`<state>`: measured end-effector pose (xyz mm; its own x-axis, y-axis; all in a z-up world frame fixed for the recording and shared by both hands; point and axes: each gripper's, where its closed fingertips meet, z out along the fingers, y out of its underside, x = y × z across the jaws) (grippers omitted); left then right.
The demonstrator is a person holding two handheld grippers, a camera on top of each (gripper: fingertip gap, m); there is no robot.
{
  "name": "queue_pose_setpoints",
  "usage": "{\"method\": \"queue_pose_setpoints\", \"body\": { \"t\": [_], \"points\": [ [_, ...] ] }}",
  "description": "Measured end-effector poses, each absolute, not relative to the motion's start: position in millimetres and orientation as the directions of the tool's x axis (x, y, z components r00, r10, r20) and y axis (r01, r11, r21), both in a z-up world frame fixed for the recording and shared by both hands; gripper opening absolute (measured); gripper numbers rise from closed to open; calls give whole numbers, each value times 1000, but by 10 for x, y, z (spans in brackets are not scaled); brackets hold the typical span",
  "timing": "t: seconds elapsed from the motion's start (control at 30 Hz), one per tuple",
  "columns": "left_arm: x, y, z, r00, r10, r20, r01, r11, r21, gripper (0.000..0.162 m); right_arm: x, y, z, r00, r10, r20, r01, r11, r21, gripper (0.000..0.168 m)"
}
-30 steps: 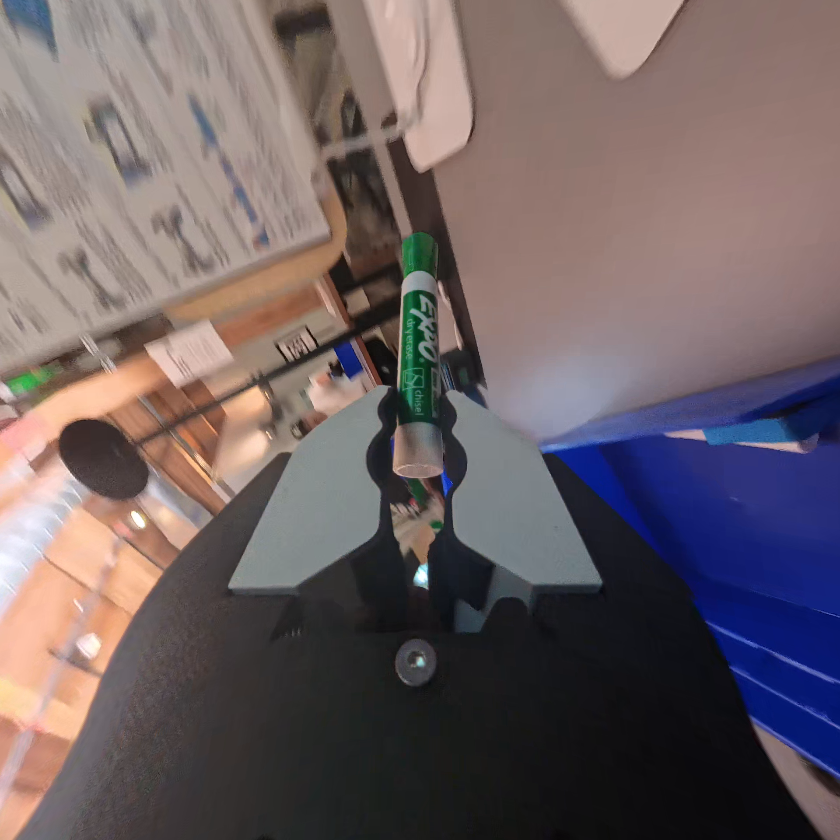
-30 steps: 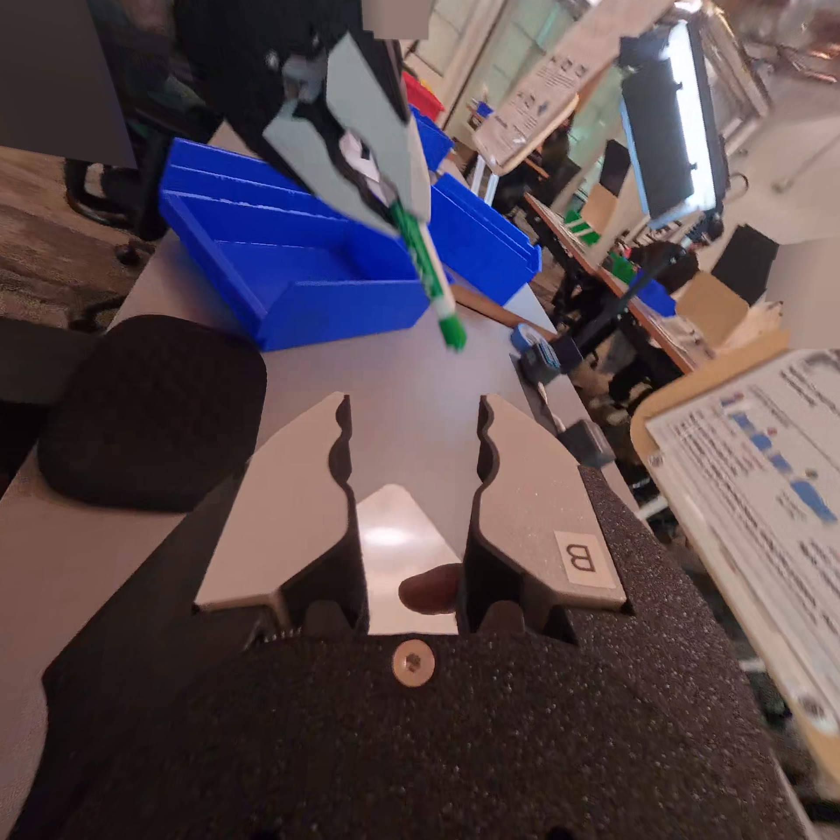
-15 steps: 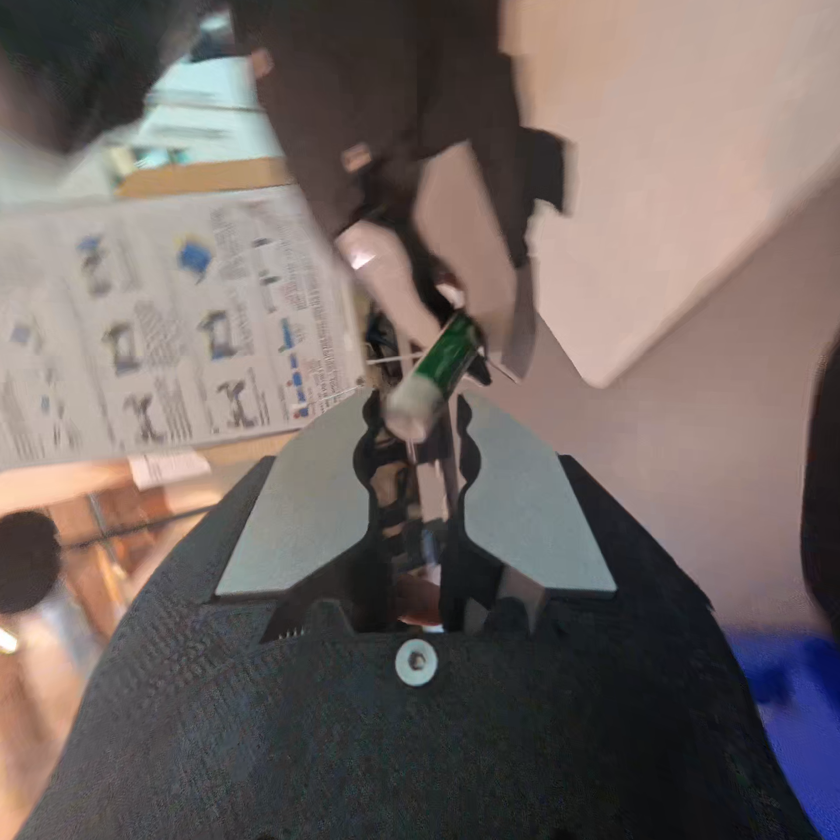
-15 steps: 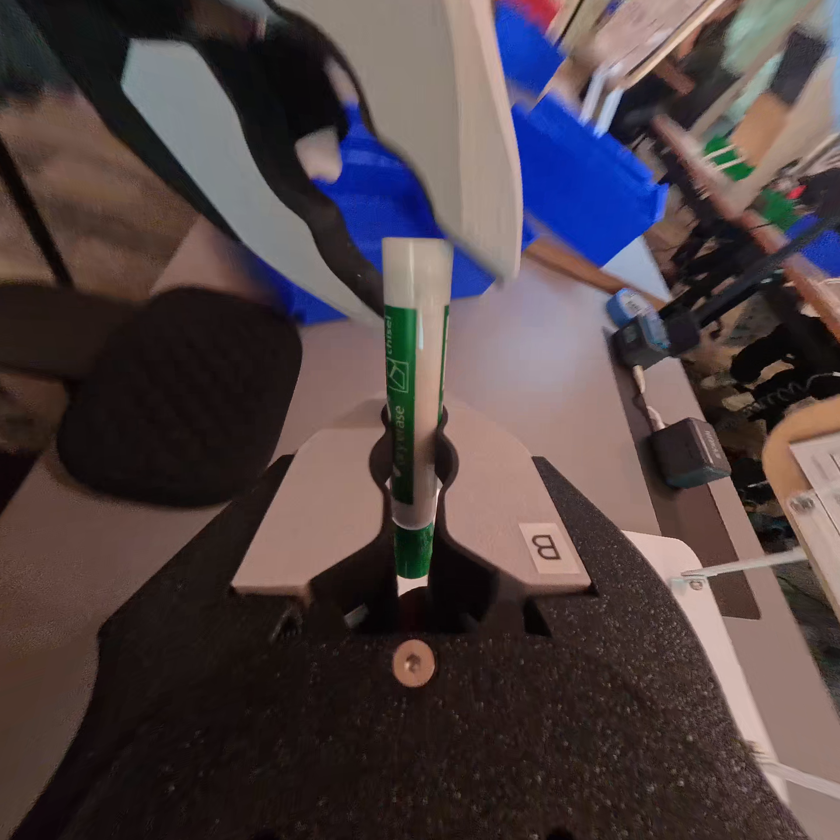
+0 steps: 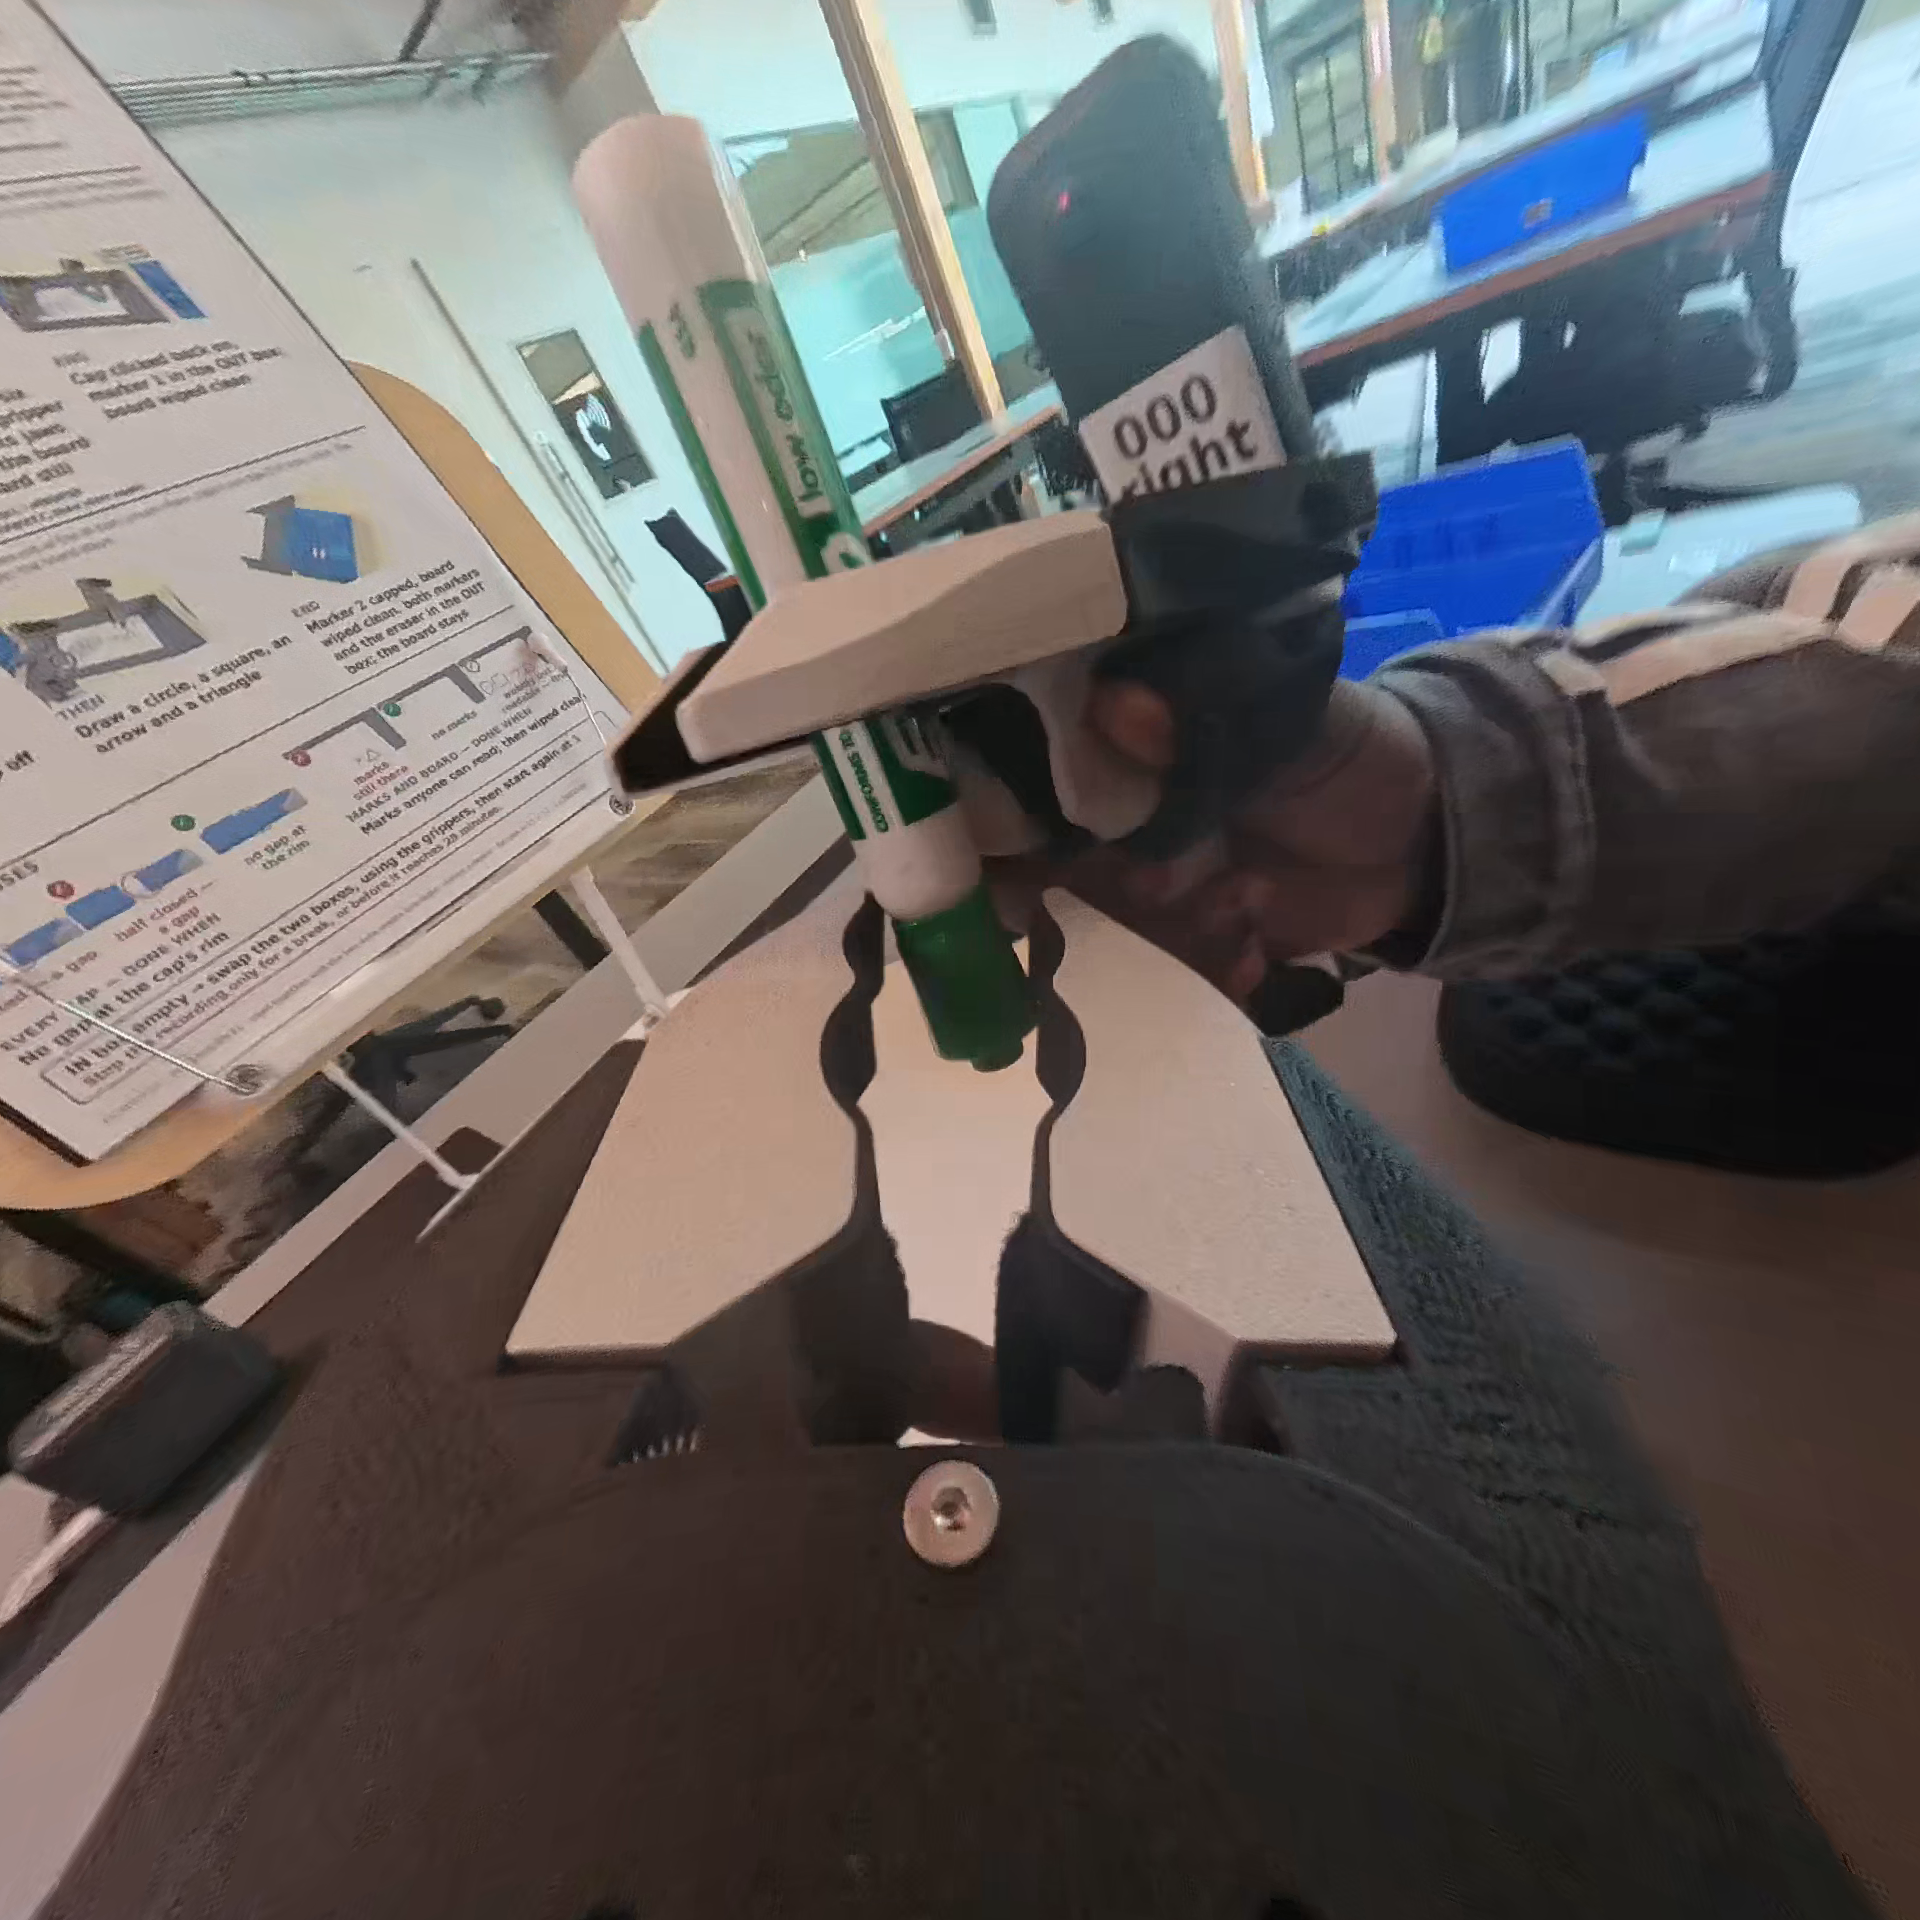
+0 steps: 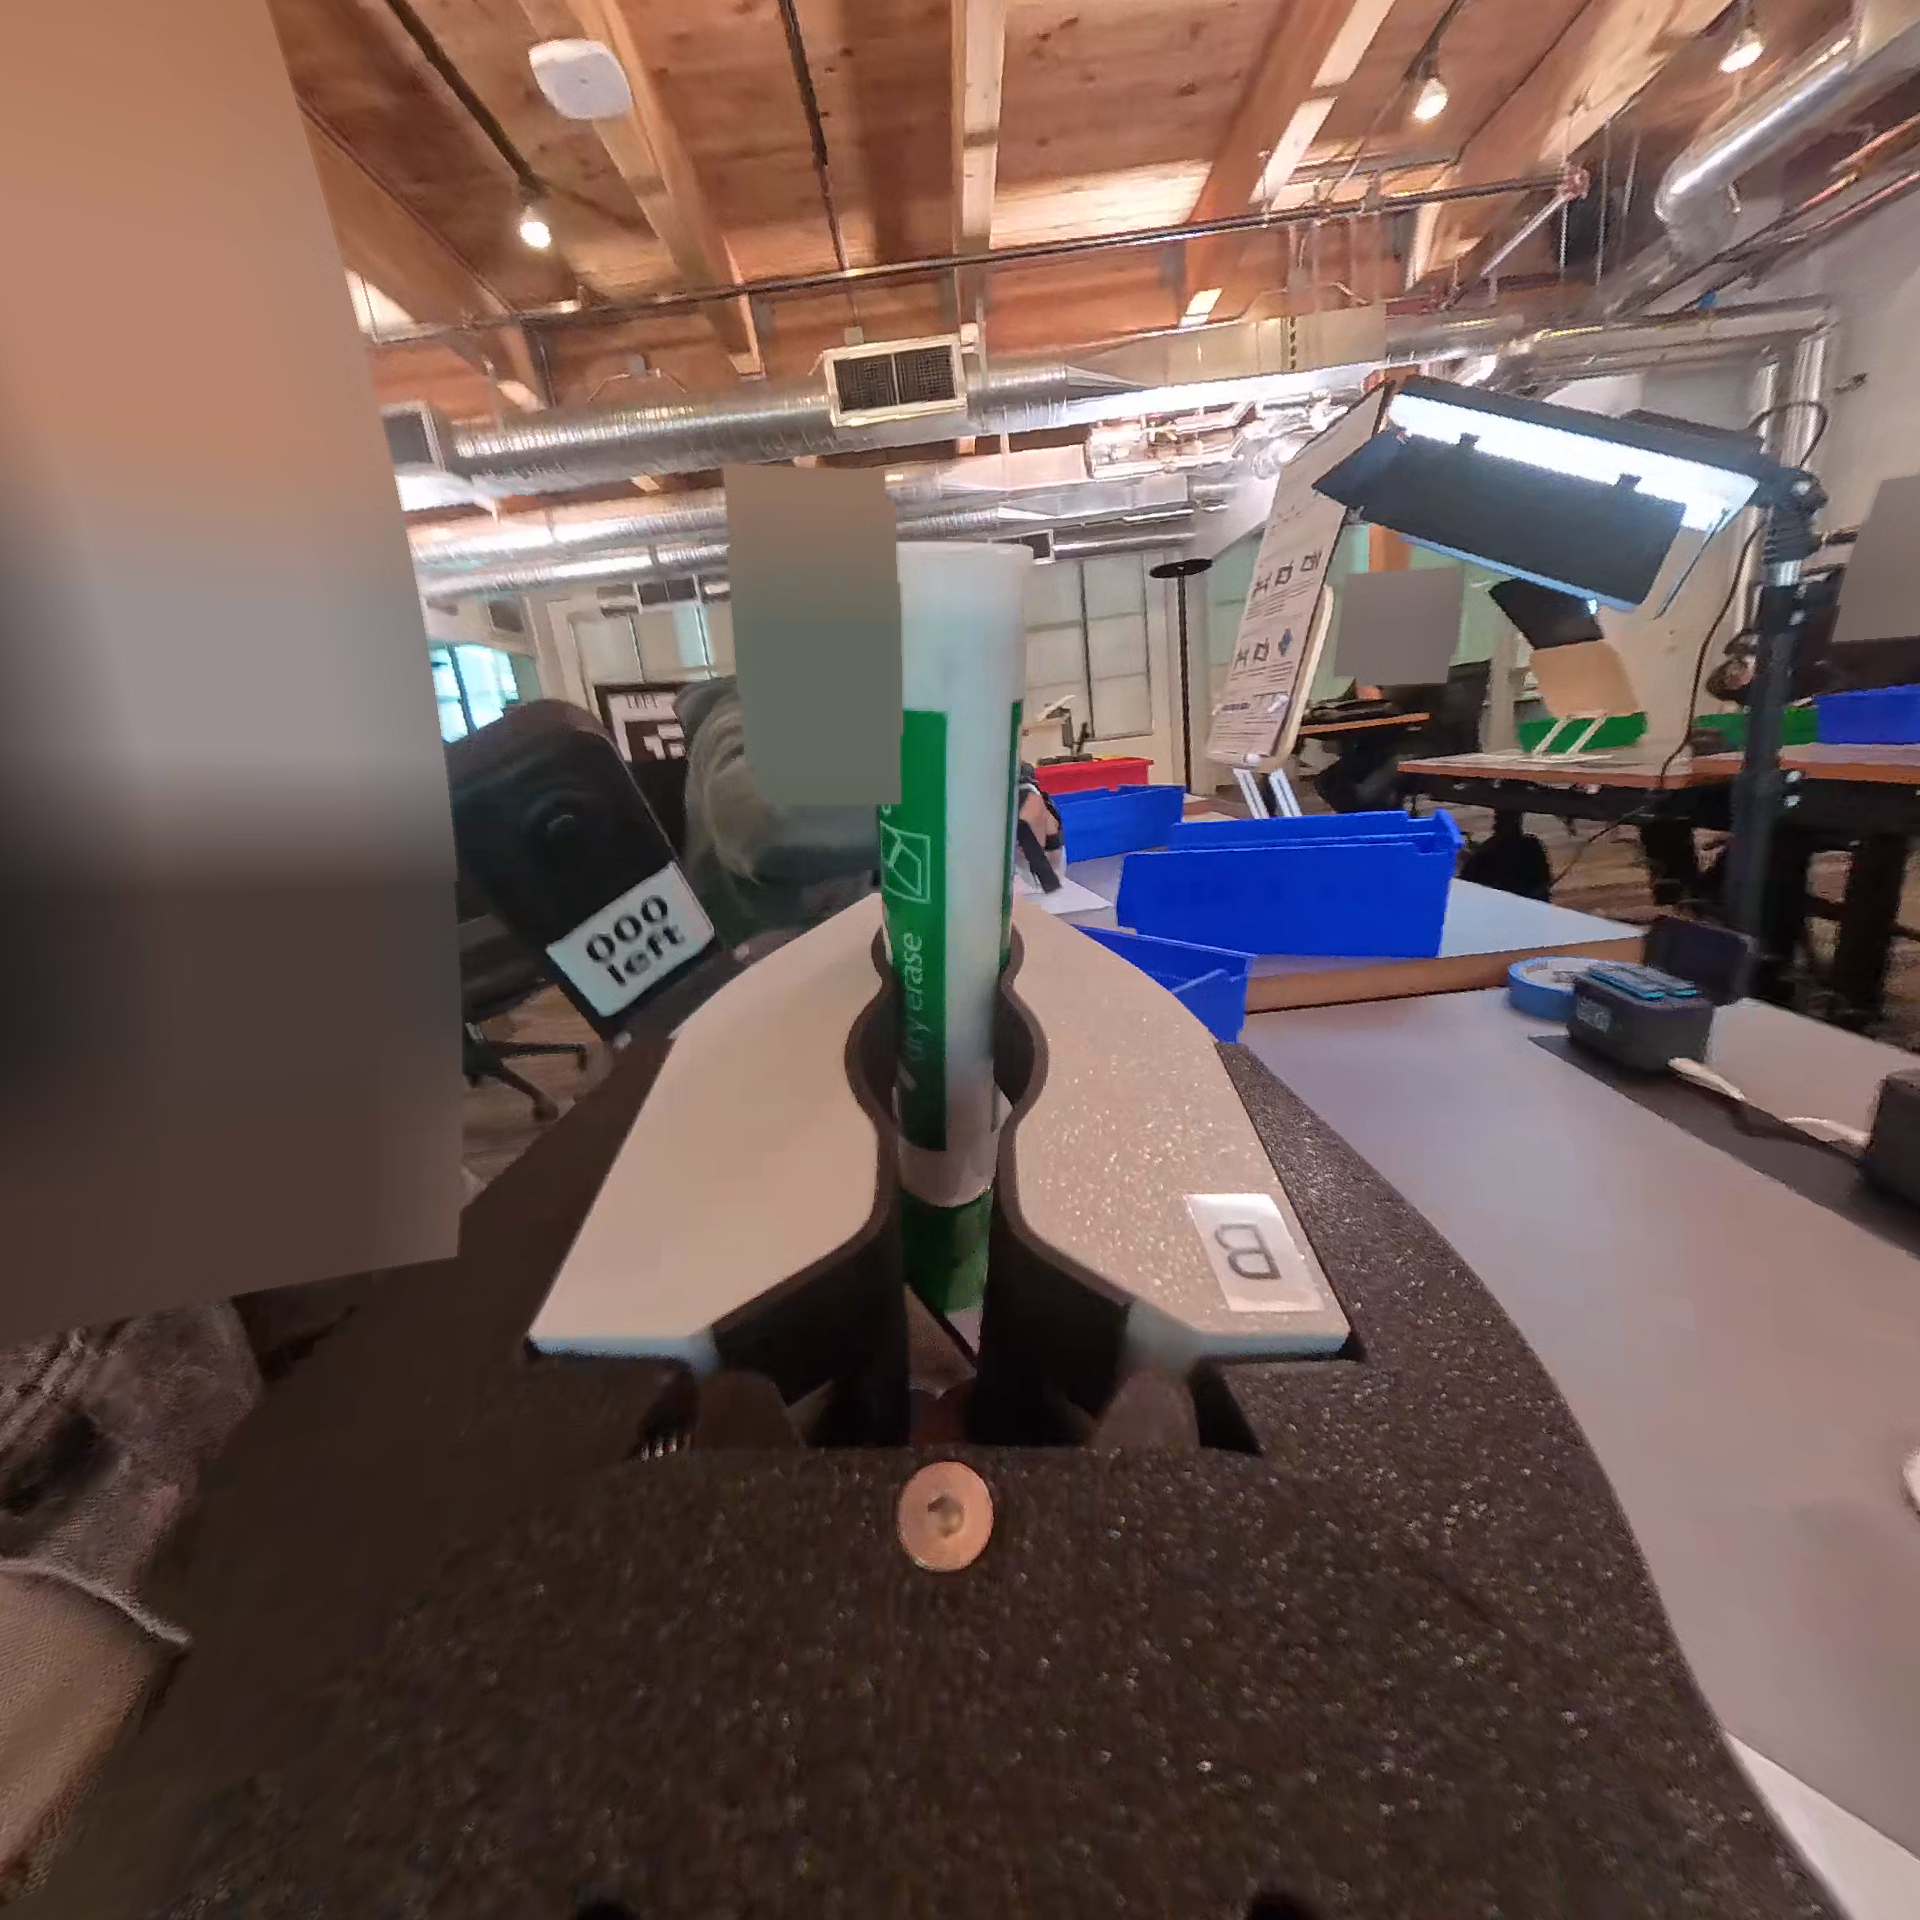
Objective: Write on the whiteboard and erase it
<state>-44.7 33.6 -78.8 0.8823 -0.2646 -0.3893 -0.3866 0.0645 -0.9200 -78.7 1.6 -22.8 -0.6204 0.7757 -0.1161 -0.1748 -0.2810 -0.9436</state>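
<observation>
A green-and-white dry-erase marker stands upright with its green cap at the bottom. My right gripper comes in from the right, held by a gloved hand, and is shut on the barrel. In the right wrist view, the right gripper clamps the marker, and the cap end points back at the camera. My left gripper is closed around the cap at its fingertip notches. The left gripper's black housing shows behind. A white sliver at the lower right may be the whiteboard.
An instruction poster on a wire stand stands at the left. A black textured pad lies on the grey table. Blue bins, a blue tape roll and a black device with a cable sit farther back. Spacing between my two grippers at the tips: around 6 centimetres.
The marker passed from my left gripper to my right, which closed on the barrel. The left let go of the marker's white end and now sits at the cap. Both grippers tilted up.
</observation>
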Motion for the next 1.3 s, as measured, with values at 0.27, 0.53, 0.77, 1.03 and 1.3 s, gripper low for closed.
{"method": "queue_pose_setpoints", "body": {
  "t": [0.27, 0.53, 0.77, 1.03, 1.3],
  "points": [
    [-572, 203, -1115, 692, -381, -613, -700, -146, -699, 20, -664, 4, -495, -478, 837, 267, -258, 157, -953, 29],
    [-498, 252, -1057, 696, -406, -592, -677, -96, -730, 20, -555, -89, -444, -499, 821, 276, -285, 146, -947, 18],
    [-406, 301, -1143, 677, -423, -602, -680, -49, -731, 18, -491, -118, -464, -522, 824, 218, -287, 71, -955, 18],
    [-387, 389, -1308, 659, -485, -575, -678, -50, -734, 21, -522, 10, -565, -503, 857, 109, -237, -15, -971, 17],
    [-413, 558, -1376, 611, -496, -617, -729, -49, -683, 14, -489, 168, -491, -504, 864, 12, -239, -126, -963, 17]
  ]
}}
